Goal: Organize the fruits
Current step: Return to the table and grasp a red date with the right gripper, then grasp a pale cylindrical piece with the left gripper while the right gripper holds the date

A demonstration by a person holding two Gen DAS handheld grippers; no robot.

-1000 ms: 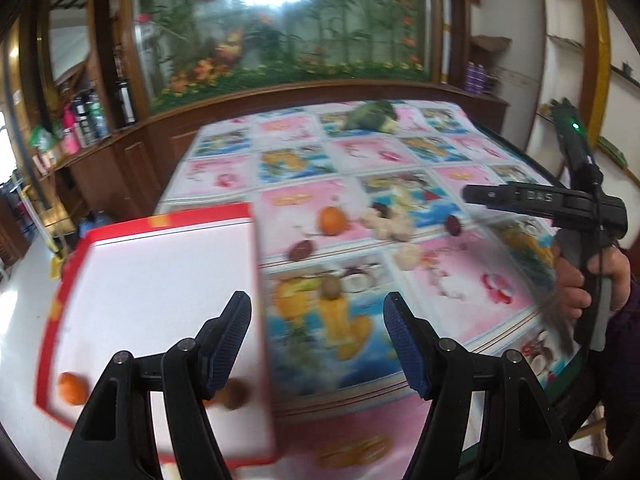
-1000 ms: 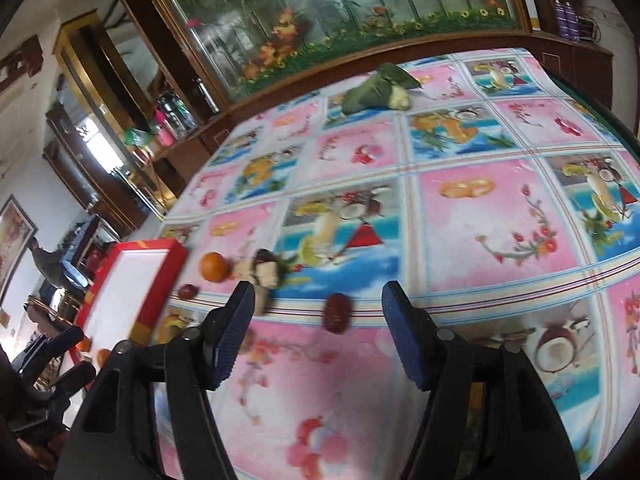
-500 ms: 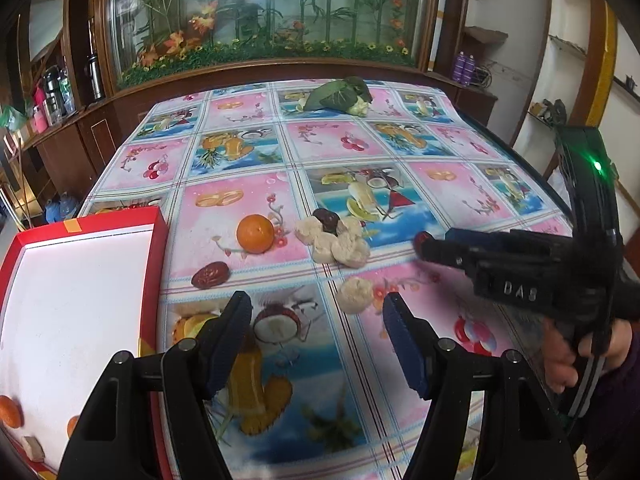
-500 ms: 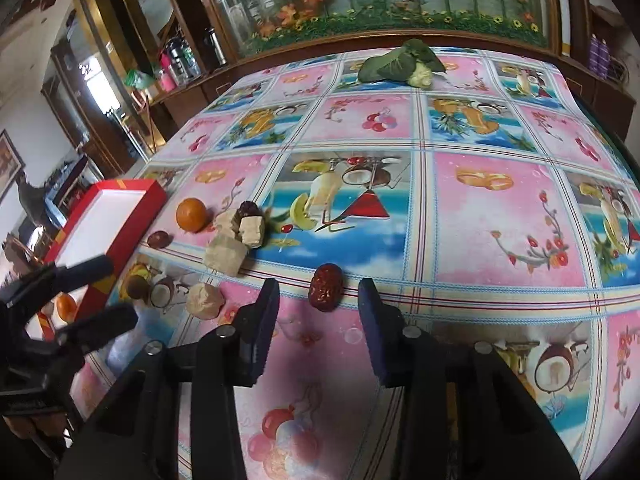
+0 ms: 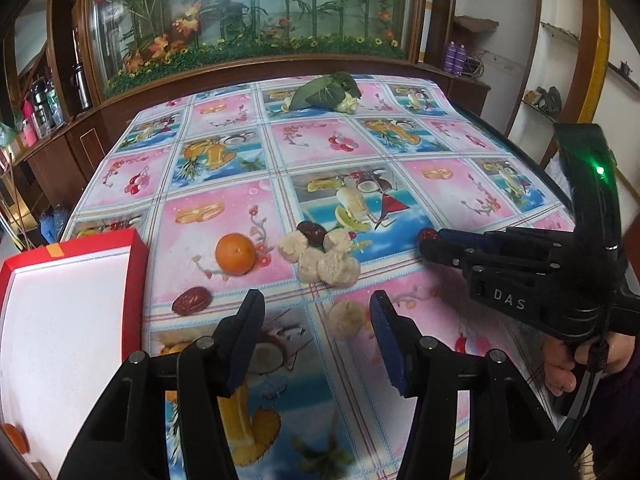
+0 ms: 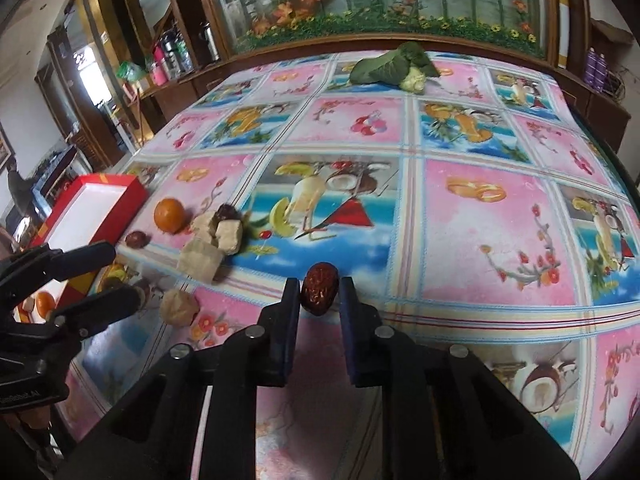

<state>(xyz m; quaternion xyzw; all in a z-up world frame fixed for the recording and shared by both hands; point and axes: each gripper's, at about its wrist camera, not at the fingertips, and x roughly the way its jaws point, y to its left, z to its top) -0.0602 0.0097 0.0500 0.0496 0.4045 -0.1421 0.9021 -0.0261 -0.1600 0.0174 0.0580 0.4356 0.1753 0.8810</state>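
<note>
My right gripper (image 6: 319,293) is shut on a wrinkled red date (image 6: 320,294) that lies on the fruit-print tablecloth; both pads touch its sides. In the left wrist view that date (image 5: 427,234) peeks out at the right gripper's tip. My left gripper (image 5: 318,306) hangs open low over the cloth, with a loose beige lump (image 5: 346,318) just ahead between its fingertips. Beyond lie an orange (image 5: 235,253), a second red date (image 5: 192,301) and a cluster of beige lumps (image 5: 324,264) with a dark date (image 5: 313,232). The red tray (image 5: 138,256) at left holds another orange (image 5: 14,438).
A leafy cauliflower (image 5: 328,94) lies at the table's far edge, in front of a wooden cabinet with a glass aquarium. The tray (image 6: 134,190) overhangs the table's left side. A hand (image 5: 560,372) grips the right tool near the table's right edge.
My right gripper narrowed from wide open until its pads met the red date. The left gripper swung from over the tray to the middle of the table, near the loose lump.
</note>
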